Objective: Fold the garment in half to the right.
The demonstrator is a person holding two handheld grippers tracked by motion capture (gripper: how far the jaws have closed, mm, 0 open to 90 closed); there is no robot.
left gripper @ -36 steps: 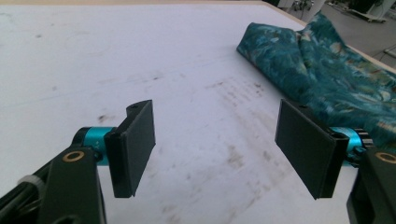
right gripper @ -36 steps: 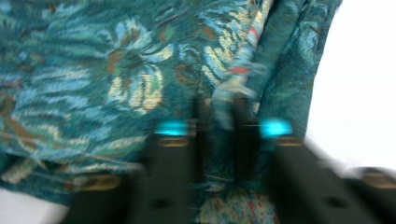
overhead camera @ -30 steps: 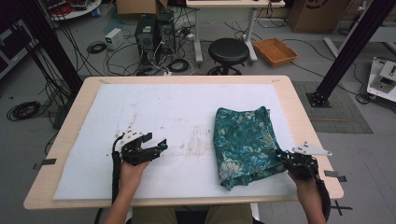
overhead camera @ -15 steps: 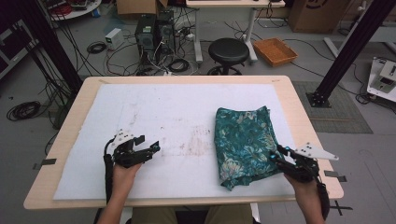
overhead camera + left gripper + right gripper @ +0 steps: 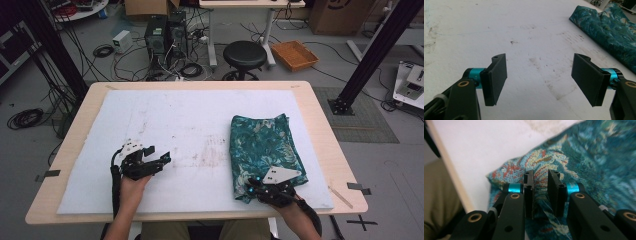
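Right gripper view — fingers (image 5: 541,192) closing on teal cloth (image 5: 584,165) fold, left gripper (image 5: 539,80) fingers wide apart, holding nothing.

1 folded teal cloth (image 5: 265,150), 2 grippers: left (image 5: 162,161), right (image 5: 252,187); 1 table (image 5: 320,125).

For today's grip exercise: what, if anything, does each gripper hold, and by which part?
The right gripper has been closing on a raised fold at the near edge of the teal patterned cloth. The left gripper is open and holds nothing.
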